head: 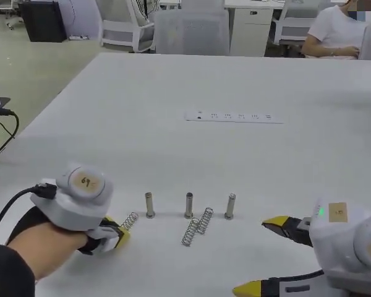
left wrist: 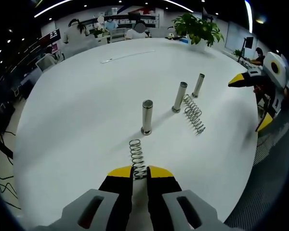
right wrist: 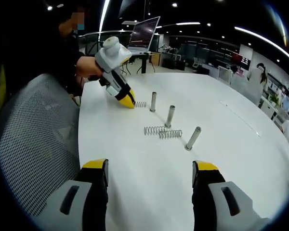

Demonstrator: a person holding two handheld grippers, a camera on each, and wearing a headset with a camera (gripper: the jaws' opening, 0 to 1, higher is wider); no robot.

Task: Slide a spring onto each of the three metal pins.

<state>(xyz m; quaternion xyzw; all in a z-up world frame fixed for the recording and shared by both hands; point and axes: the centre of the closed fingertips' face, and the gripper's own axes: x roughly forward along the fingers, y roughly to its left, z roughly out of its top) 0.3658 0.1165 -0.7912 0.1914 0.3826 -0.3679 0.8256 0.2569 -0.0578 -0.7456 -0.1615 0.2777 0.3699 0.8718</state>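
Now the left gripper [left wrist: 139,172], nearly shut, pinches the near end of a small coiled steel spring [left wrist: 136,155]. The right gripper [right wrist: 149,168] gapes empty.

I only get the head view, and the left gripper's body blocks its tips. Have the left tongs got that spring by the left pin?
Observer: Yes. The left gripper view shows the left tongs shut on one end of the spring.
Operator: Lined up over the pin?
Observer: No. In that view the spring points toward the foot of the nearest pin and stops short of it, not above its top.
Operator: Right side carrying anything?
Observer: The right gripper view shows the right tongs wide open with nothing held.
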